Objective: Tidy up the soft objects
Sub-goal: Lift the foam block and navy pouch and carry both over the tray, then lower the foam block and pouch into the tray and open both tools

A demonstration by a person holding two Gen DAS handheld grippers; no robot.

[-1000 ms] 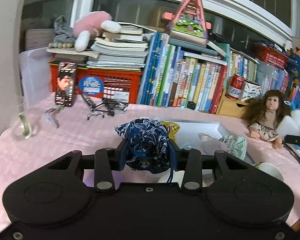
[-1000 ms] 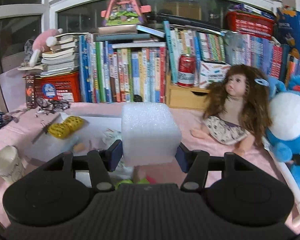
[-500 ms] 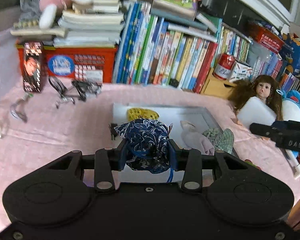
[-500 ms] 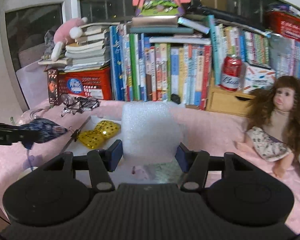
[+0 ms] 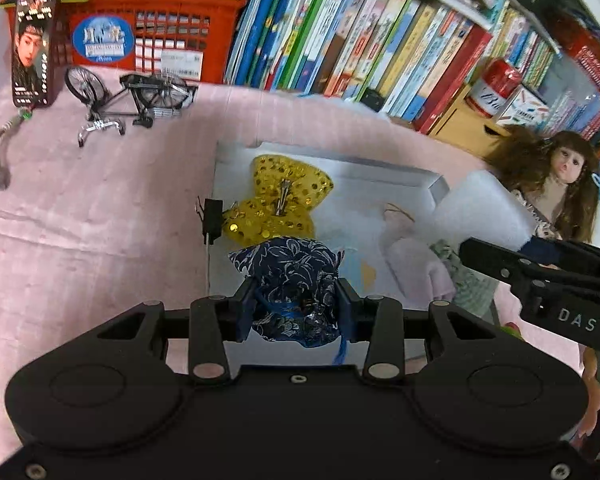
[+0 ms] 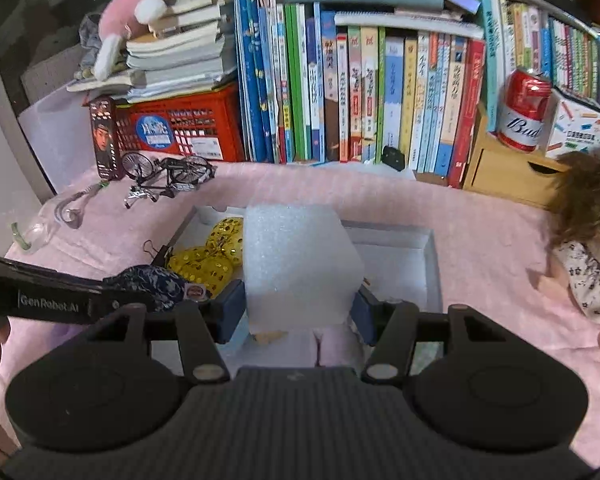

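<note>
Worktop (image 6: pixel 480 232) under pink cloth, backed by a long row of upright books (image 6: pixel 360 88), spines facing near. Left of the row, red crate (image 6: pixel 188 124) with a blue round sticker, writing too small to read; stacked books and a pink plush (image 6: pixel 128 20) on top. White shallow tray (image 6: pixel 430 256) mid-worktop holds a yellow sequinned bow (image 5: pixel 280 204), a pale pink cloth piece and a green-patterned fabric piece; smaller contents near its front edge unclear. White foam block (image 6: pixel 300 264) clamped between the pads of the right tongs (image 6: pixel 298 308), roughly cubic, no clear long axis, held over the tray. Dark blue floral pouch (image 5: pixel 290 288) squeezed in the left tongs (image 5: pixel 296 310), tied neck and blue cord toward the camera, rounded body pointing away, over the tray's near-left part. Doll (image 5: pixel 556 184) with brown hair right of the tray. Red can (image 6: pixel 522 110) reading "Bud" on a small wooden drawer box. Model bicycle (image 5: pixel 132 96) far left. Tong arms read "DAS" and "GenRobot.AI".
</note>
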